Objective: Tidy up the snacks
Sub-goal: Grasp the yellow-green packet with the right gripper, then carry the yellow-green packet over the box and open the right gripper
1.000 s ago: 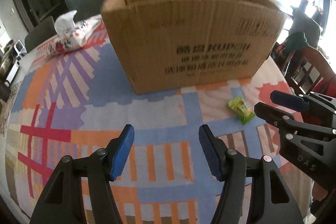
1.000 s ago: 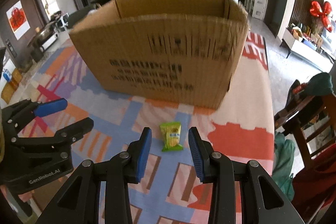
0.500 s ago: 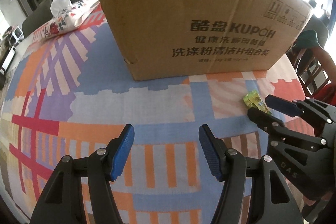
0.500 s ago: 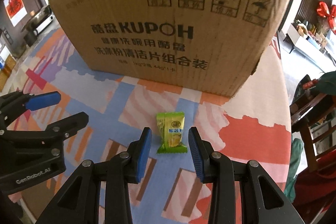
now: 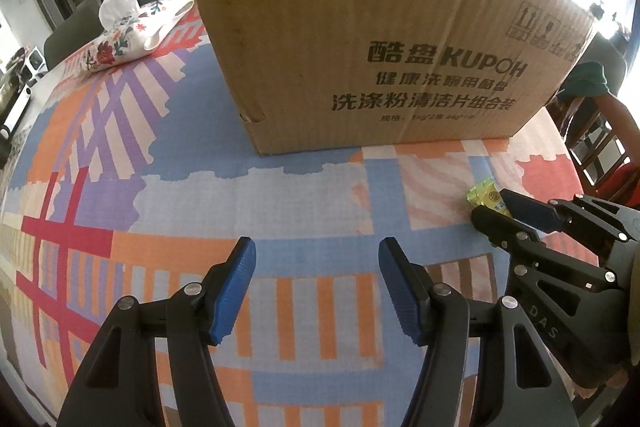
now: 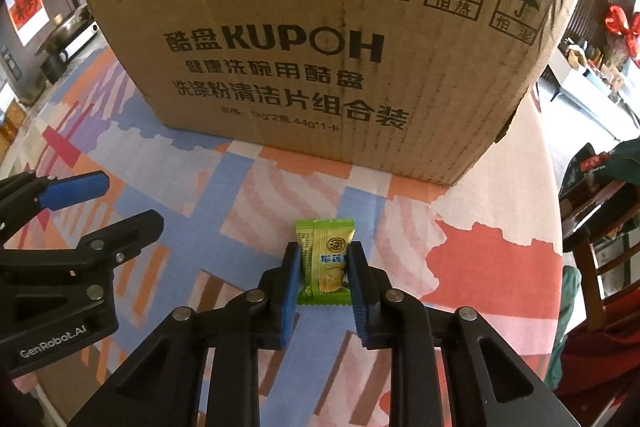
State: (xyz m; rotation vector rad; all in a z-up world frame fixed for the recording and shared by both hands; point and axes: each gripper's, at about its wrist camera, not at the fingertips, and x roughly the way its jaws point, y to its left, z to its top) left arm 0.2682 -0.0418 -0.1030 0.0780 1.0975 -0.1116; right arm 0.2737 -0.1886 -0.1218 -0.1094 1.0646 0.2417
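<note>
A small green snack packet (image 6: 325, 259) lies on the patterned tablecloth (image 6: 400, 239) in front of a large cardboard box (image 6: 320, 51). My right gripper (image 6: 323, 267) has its blue pads closed against both sides of the packet, which rests on the cloth. In the left wrist view the packet (image 5: 485, 195) peeks out from the right gripper (image 5: 498, 211) at the right. My left gripper (image 5: 316, 279) is open and empty, hovering over the cloth to the left of the packet. The box (image 5: 376, 39) stands just beyond both grippers; its inside is hidden.
A floral tissue pouch (image 5: 128, 35) lies at the far left behind the box. Wooden chairs (image 6: 600, 239) stand beyond the table's right edge. The left gripper (image 6: 80, 211) shows at the left of the right wrist view.
Both grippers have dropped lower and closer to the box. My right gripper moved forward around the green packet and its jaws closed onto it. The left gripper stayed open.
</note>
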